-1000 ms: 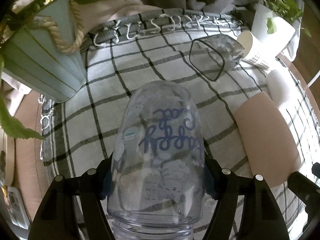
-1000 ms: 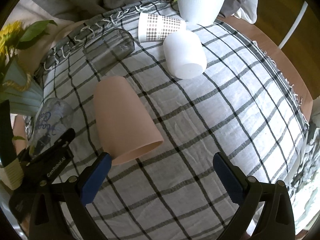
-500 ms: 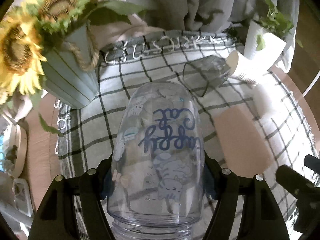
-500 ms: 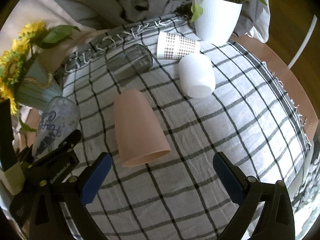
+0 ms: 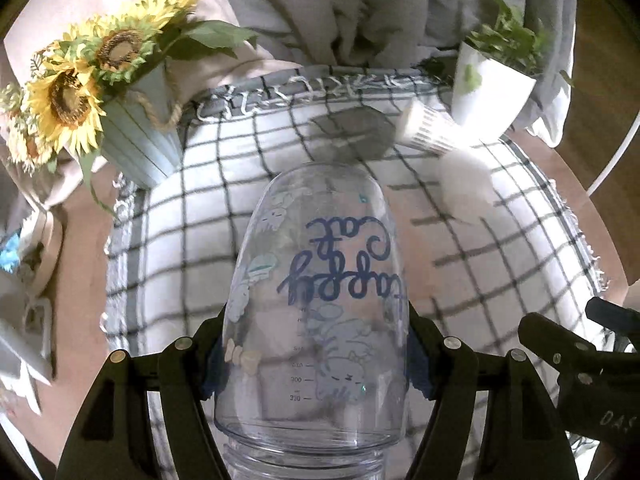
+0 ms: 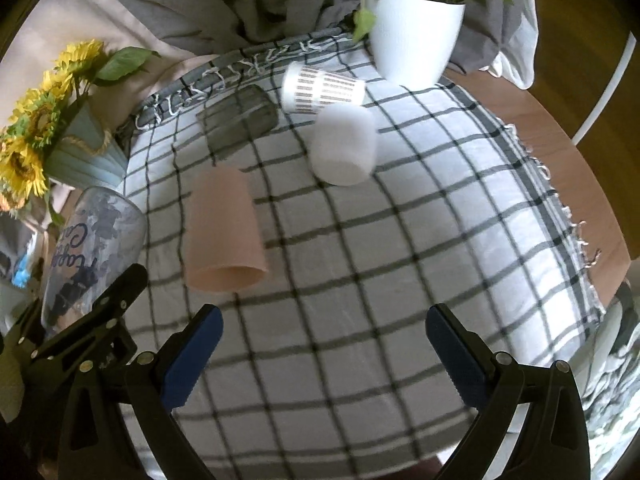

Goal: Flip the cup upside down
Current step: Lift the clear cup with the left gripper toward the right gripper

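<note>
My left gripper is shut on a clear plastic cup with blue "Happy Cat" lettering. The cup is held above the checked cloth, its closed base pointing away from the camera and its threaded rim toward it. The same cup and the left gripper show at the left of the right wrist view. My right gripper is open and empty above the cloth. A pink cup lies on its side just beyond its left finger.
A checked cloth covers a round wooden table. On it lie a white cup, a patterned paper cup and a dark glass tumbler. A sunflower pot stands at the left and a white plant pot at the back.
Both grippers have risen and drawn back from the table, so more of it shows. The clear cup stays gripped in the left gripper. The right gripper stays open.
</note>
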Motion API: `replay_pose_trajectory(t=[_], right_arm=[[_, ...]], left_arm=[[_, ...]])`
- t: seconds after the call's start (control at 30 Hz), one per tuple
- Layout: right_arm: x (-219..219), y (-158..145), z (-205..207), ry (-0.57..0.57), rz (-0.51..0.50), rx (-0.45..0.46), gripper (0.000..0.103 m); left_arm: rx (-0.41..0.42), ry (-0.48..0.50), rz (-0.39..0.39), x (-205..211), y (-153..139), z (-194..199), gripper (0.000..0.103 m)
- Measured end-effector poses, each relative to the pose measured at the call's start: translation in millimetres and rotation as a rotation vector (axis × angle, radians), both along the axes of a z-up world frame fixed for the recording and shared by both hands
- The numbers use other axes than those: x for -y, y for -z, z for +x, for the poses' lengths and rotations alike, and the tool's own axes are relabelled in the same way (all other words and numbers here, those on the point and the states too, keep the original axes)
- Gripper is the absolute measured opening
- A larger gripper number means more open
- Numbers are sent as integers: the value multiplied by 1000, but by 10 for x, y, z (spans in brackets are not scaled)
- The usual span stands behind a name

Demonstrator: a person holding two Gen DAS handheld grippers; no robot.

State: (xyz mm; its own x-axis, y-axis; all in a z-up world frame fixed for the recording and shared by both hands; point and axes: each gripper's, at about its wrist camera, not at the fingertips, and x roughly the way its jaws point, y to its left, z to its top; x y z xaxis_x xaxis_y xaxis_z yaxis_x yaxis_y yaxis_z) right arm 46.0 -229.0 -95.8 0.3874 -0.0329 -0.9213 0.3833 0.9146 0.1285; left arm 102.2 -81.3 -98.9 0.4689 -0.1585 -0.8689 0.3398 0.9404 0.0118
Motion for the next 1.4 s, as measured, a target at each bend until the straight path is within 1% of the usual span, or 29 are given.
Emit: replay_pose_trajectory(t=[0.1, 0.3, 0.47, 0.57, 0.7, 0.87, 0.97, 1.17, 1.3, 1.4], right_arm=[[196, -9, -129, -8, -18, -7, 102], [605, 62, -314, -38, -54, -63, 102], [882, 141, -391, -81, -93, -101, 102], [973, 203, -398, -112, -119, -121, 102], [1024, 298, -413, -155, -140, -143, 102], [995, 370, -439, -205, -156, -166, 102], [986, 411, -462, -219, -158, -176, 102], [996, 471, -482, -216, -150, -195, 102], [986, 485, -498, -211, -150, -200, 102], [997, 496, -508, -202, -150, -204, 102]], left_arm=[[-22, -6, -18, 211, 23, -158, 70], [-72, -46, -52, 582, 145, -408, 70], [-109, -97, -58, 795, 341, -518, 70], [-124, -126, -55, 880, 480, -561, 70], [-163, -169, -61, 947, 661, -579, 70], [-185, -216, -65, 966, 786, -619, 70], [-184, -222, -56, 973, 798, -650, 70], [-224, -227, -50, 973, 860, -673, 70], [-233, -213, -33, 1003, 888, -677, 70], [-259, -206, -39, 1012, 926, -682, 70]])
